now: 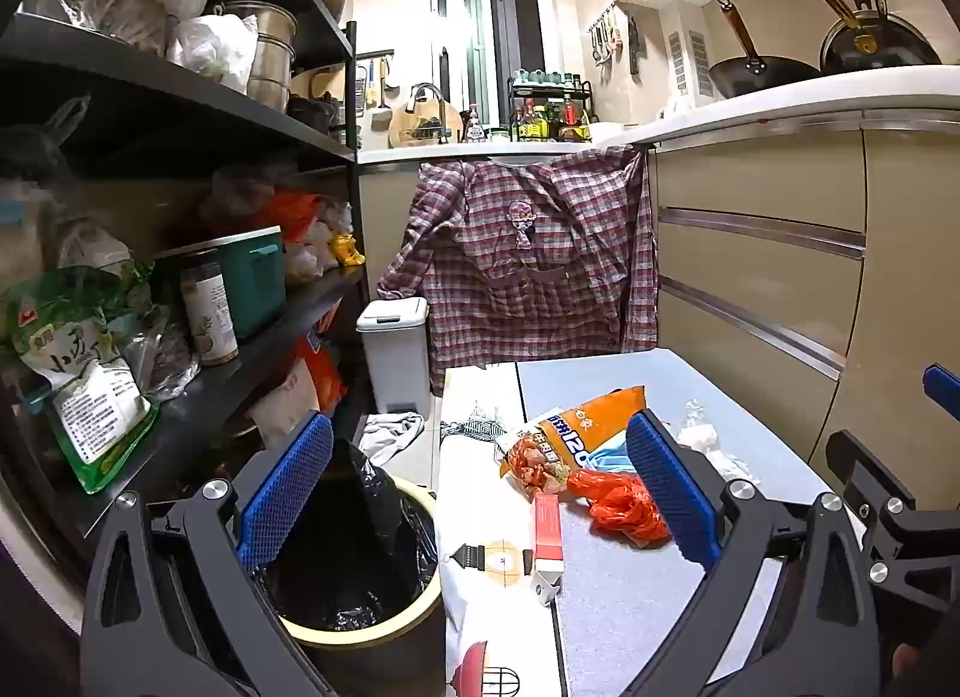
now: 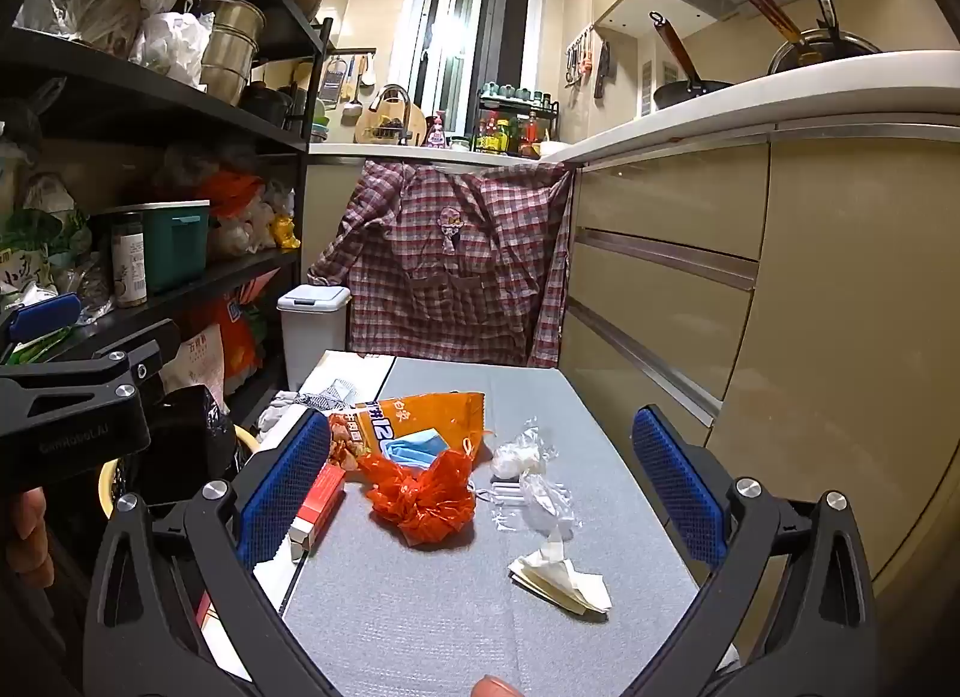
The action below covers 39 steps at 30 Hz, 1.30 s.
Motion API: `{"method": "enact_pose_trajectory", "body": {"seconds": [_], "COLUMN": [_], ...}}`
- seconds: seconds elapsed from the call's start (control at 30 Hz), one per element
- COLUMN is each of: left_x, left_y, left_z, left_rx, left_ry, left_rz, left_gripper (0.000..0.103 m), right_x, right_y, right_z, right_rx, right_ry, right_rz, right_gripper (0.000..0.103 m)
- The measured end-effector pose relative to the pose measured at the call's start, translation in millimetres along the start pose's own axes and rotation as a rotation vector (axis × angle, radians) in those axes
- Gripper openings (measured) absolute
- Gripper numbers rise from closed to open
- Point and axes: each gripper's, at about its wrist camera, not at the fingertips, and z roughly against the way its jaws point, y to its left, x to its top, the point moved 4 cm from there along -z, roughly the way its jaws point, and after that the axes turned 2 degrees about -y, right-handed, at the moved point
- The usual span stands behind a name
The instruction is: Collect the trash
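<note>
Jaws of left gripper and right gripper: both wide, empty, above desk; trash — orange bag, snack wrapper, tissue — mid-desk; lined bin off left edge; advise taking edge pieces first, right side open.

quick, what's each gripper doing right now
left gripper: open, holding nothing
right gripper: open, holding nothing
</note>
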Motion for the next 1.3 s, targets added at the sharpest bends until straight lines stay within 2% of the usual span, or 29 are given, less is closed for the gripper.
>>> {"method": "enact_pose_trajectory", "body": {"seconds": [1.3], "left_x": [0.3], "left_y": [-2.7], "left_z": [0.0], "left_rx": [-0.006], "left_ry": [-0.001], "left_rz": [0.009], "left_gripper": [0.095], "right_x": [1.4], "right_y": [5.8], "right_z": [1.7], "right_rx": [-0.003], "right_ry": [0.005], "right_rz": [0.013], "right_gripper": [0.099]}}
